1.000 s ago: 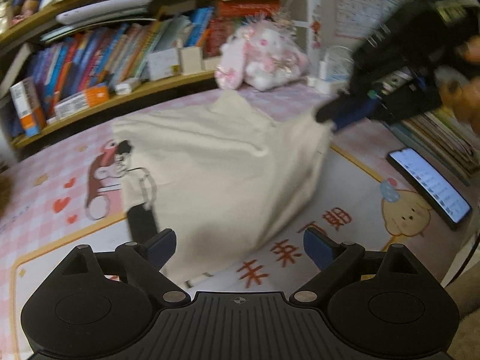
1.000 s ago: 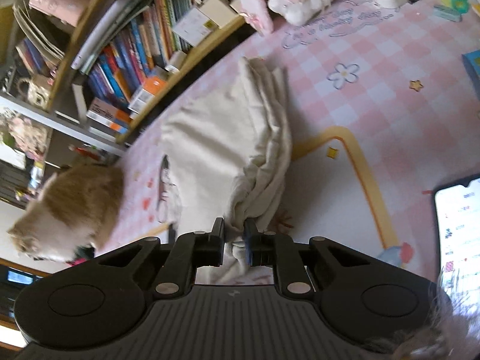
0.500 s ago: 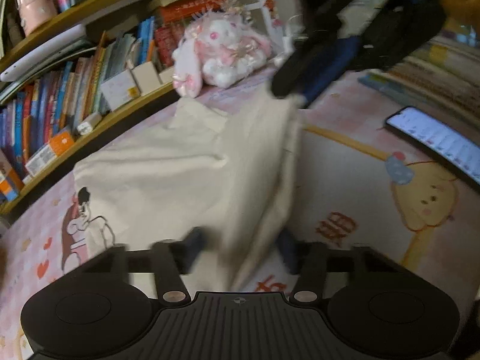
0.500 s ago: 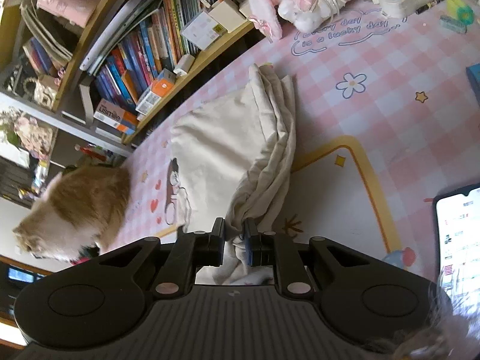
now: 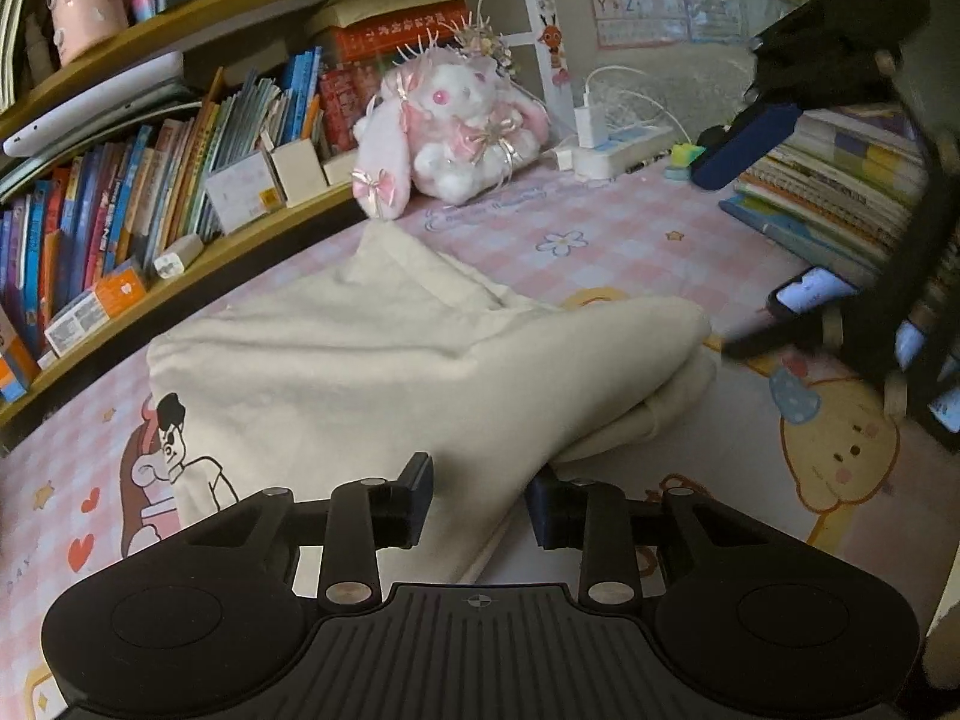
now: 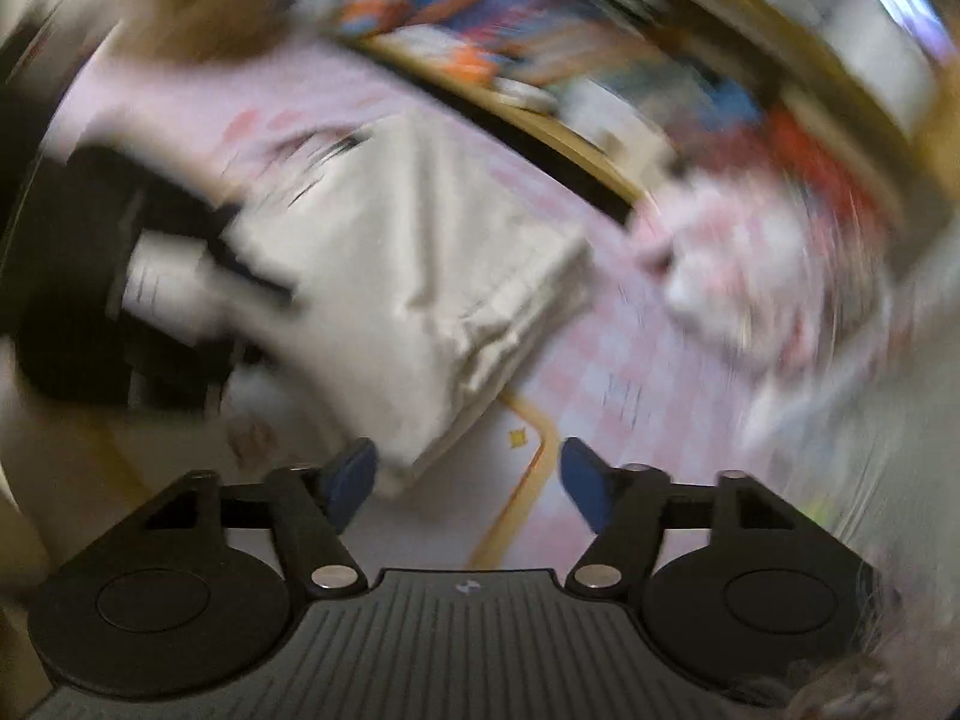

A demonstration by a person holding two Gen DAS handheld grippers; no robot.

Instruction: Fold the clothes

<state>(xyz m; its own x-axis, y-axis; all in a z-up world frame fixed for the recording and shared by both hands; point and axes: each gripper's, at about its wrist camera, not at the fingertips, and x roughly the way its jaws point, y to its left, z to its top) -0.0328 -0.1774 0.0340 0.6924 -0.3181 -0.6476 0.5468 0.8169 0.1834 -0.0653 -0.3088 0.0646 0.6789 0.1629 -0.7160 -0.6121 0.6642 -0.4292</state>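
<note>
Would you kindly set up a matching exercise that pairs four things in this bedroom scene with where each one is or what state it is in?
Things:
1. cream garment
2. plush bunny
3. left gripper
4. right gripper

Places or states:
A. leaning against the books on the shelf
B. open, with nothing between its fingers
C. folded over on the pink checked mat
D. closed on a hanging edge of cloth

Pairs: 1-C, 2-A, 3-D, 4-B

Each gripper, left (image 5: pixel 478 492) and right (image 6: pixel 467 480), is matte black plastic with a ribbed base, 2 round discs, silver screws and dark-blue finger pads (image 6: pixel 353 477).
</note>
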